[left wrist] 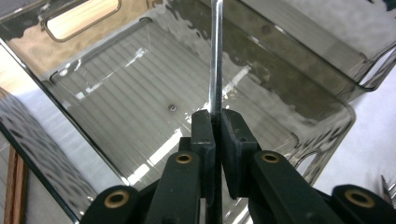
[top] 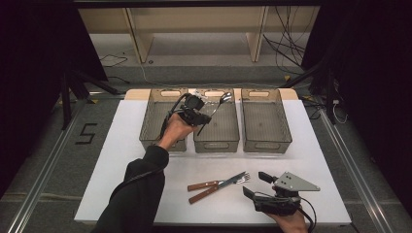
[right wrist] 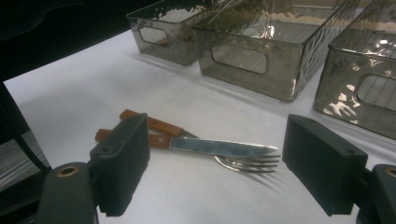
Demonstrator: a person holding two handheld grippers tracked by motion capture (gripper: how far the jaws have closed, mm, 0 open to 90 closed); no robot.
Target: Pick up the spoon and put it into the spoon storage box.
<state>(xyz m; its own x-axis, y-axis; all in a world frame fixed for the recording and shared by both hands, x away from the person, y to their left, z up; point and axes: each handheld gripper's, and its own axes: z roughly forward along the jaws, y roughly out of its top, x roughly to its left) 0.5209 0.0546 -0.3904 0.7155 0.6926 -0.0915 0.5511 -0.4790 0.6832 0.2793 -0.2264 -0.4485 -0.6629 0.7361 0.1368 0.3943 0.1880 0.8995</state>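
My left gripper point(top: 208, 118) is shut on the thin metal handle of a spoon point(top: 221, 103) and holds it over the middle clear grey bin point(top: 217, 141). In the left gripper view the jaws point(left wrist: 215, 123) pinch the spoon handle point(left wrist: 215, 56) above the ribbed floor of the bin point(left wrist: 116, 88). A knife point(top: 221, 182) and a fork point(top: 214, 190), both with wooden handles, lie crossed on the white table. My right gripper point(top: 256, 183) stands open just right of them, with the knife point(right wrist: 219, 147) and fork tines point(right wrist: 250, 164) between its jaws point(right wrist: 217, 161).
Three clear grey bins stand in a row at the back: left point(top: 148, 132), middle and right point(top: 267, 143), all looking empty. The white table point(top: 121, 184) has bare room at the front left. My left forearm reaches across it toward the bins.
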